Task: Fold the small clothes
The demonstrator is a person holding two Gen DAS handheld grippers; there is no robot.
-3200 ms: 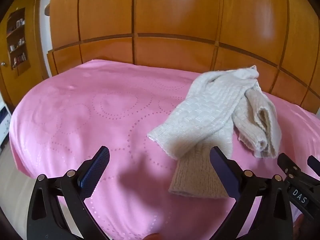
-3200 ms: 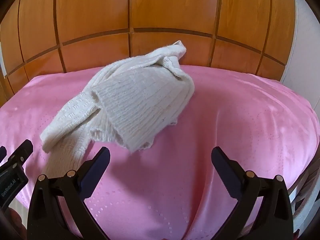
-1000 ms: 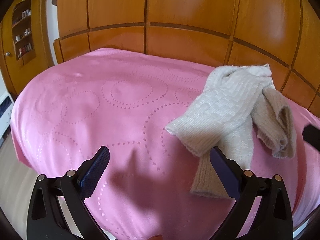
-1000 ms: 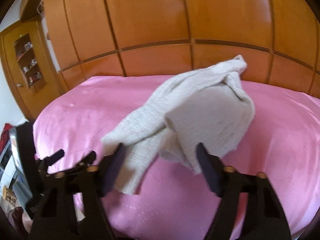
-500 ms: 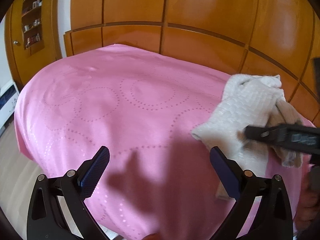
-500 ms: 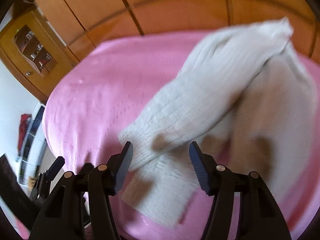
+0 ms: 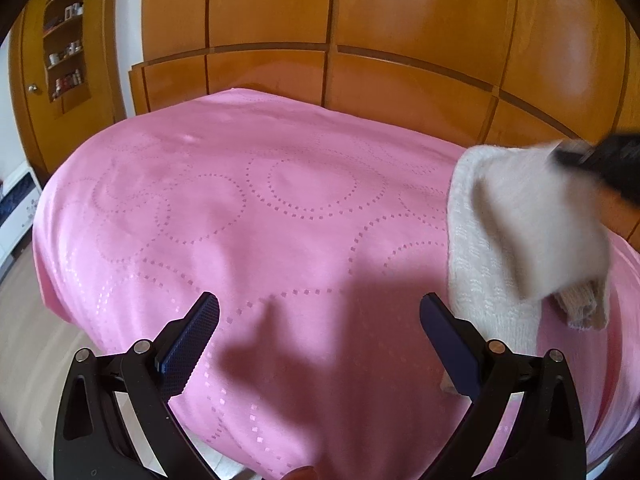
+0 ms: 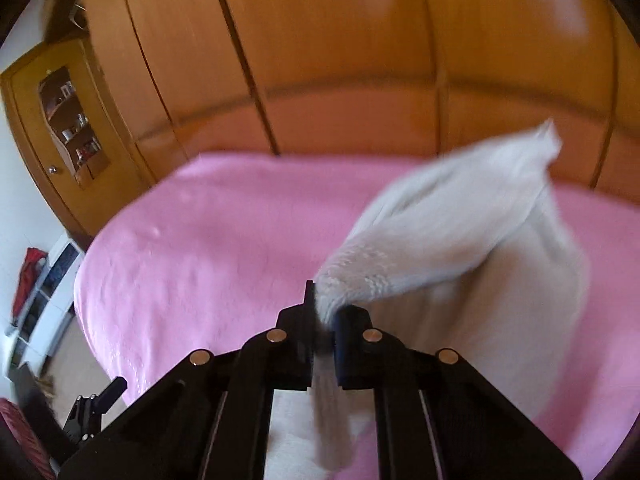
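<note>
- The sweater [image 8: 460,248] is a small cream-white knit with a woven-looking pattern on one part and a ribbed cuff; its far end rises to a point in front of the wooden wall.
- It is at the right side of the bed [image 7: 240,220], partly lifted off the pink cover, with a lower fold and a beige ribbed piece [image 7: 580,308] resting on the cover near the right edge.
- Both views blur the lifted cloth, so finer knit detail cannot be told.
- The right gripper [image 8: 326,320] has its jaws pressed together, pinching the cuff end of the sweater; cloth bunches between the pads and a strip hangs below them.
- In the left wrist view that gripper [image 7: 592,160] shows as a dark blurred shape at the top of the lifted knit.
- The left gripper [image 7: 320,336] has its jaws spread wide over the near edge of the bed, with only pink cover between them and the sweater just beyond its right finger.
- A wooden cabinet [image 7: 66,48] stands past the left edge of the bed; its open shelves hold small jars and bottles, too small to name.
</note>
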